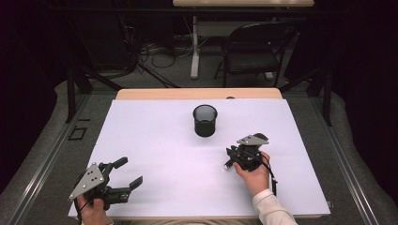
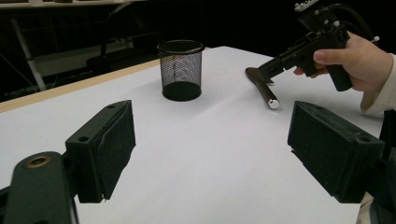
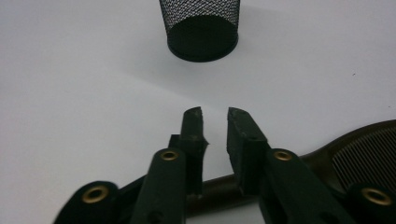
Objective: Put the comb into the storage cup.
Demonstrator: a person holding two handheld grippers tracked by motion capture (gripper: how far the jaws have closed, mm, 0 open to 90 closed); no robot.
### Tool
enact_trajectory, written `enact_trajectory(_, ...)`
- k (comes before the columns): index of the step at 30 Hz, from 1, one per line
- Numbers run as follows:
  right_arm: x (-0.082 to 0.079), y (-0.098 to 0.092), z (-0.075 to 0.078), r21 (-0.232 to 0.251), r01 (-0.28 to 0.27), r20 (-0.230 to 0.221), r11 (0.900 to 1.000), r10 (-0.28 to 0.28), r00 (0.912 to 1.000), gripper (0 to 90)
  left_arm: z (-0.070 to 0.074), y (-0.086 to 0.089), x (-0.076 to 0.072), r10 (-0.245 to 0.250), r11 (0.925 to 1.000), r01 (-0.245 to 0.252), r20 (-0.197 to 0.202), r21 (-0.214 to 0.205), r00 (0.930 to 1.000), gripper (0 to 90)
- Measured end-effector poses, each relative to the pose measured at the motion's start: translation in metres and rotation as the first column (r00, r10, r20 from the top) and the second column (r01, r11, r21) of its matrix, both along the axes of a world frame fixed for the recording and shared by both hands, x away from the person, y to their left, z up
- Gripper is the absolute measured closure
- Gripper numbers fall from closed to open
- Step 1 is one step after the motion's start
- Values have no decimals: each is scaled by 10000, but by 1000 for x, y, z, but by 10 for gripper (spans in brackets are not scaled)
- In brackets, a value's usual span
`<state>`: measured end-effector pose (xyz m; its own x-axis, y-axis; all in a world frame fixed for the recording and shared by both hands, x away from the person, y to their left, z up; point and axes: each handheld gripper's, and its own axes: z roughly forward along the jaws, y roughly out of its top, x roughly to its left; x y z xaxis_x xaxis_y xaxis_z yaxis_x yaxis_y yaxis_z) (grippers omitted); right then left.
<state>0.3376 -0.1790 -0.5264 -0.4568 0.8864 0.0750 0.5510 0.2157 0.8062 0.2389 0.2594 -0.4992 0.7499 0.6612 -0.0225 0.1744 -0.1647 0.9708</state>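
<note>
The white matte table sheet [image 1: 155,154] sat over a pale wood top in a dark room with a folding chair [image 1: 253,47] behind. The round black wire-mesh cup [image 1: 205,120] stood mid-table. The right gripper [image 3: 215,116] had narrowed its jaws around the handle of the dark brown, chrome-tipped hairbrush [image 2: 261,88] lying flat nearby. The left gripper [image 2: 210,144] gaped wide, holding nothing.

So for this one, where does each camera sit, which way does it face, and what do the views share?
High view: above the person's table edge, looking forward and down on the table; both hands, left gripper, right gripper.
Left gripper view: on the left gripper, looking across the table at the cup; its wide-apart jaws, the right hand.
Right gripper view: on the right gripper, facing down toward the cup; jaws astride a brush handle.
Shared: all three see the cup.
</note>
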Motion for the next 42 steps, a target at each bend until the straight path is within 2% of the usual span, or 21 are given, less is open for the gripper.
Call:
enact_trajectory(2, 1, 2, -3, -184, -94, -71, 9998, 92, 9999, 842, 0, 0, 0, -4, 10000, 4, -4, 16, 10000, 154)
enact_trajectory(6, 1, 3, -6, -247, -147, -185, 9996, 142, 9997, 900, 0, 0, 0, -18, 10000, 18, -10, 19, 10000, 154)
enact_trajectory(12, 3, 3, -8, -219, -200, -317, 9996, 193, 9993, 900, -1, 0, 1, -3, 10000, 3, -38, 33, 10000, 154)
enact_trajectory(22, 6, 4, -17, -305, -227, -786, 9993, 202, 9967, 900, -2, -1, 1, -42, 10000, 43, -73, 25, 10000, 154)
enact_trajectory(42, 7, 4, -23, -527, -194, -1167, 9984, 132, 9931, 900, -3, 0, 2, -20, 9999, 22, -145, 110, 9999, 154)
